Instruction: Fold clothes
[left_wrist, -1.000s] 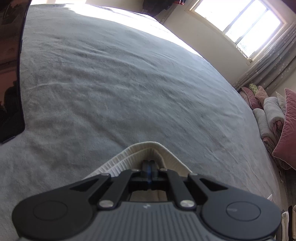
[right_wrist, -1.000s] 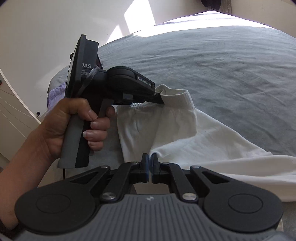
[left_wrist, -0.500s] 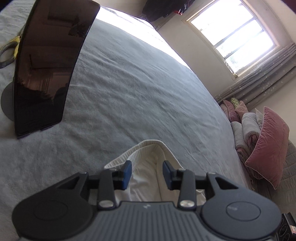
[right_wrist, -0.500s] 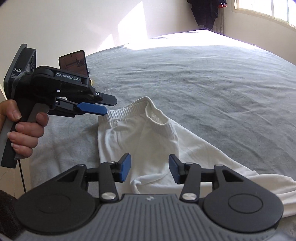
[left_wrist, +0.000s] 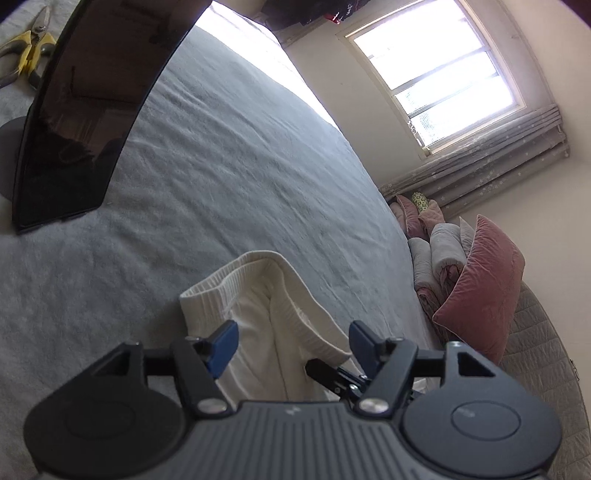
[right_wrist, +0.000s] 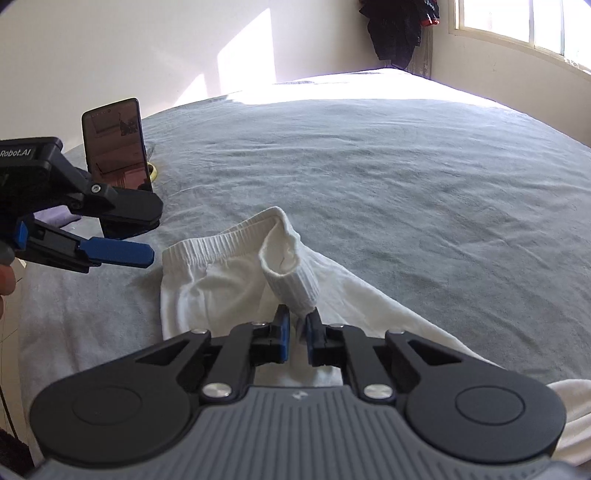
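Here, right tongs (right_wrist: 298, 323) closing on ribbed cuff (right_wrist: 293, 282)

White ribbed garment (right_wrist: 229, 280) on grey bed cover (right_wrist: 369, 177); blue pads (left_wrist: 221, 345); yellow-handled pliers (left_wrist: 31, 48); pink velvet cushion (left_wrist: 484, 280).

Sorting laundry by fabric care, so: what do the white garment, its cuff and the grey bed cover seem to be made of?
White garment: soft matte knit, probably cotton jersey; it creases limply. Ribbed cuff, pinched by the closing right gripper: stretchy rib knit, shown by raised vertical ridges. Grey bed cover: matte, slightly nappy woven or fleecy cloth; fibre unclear.
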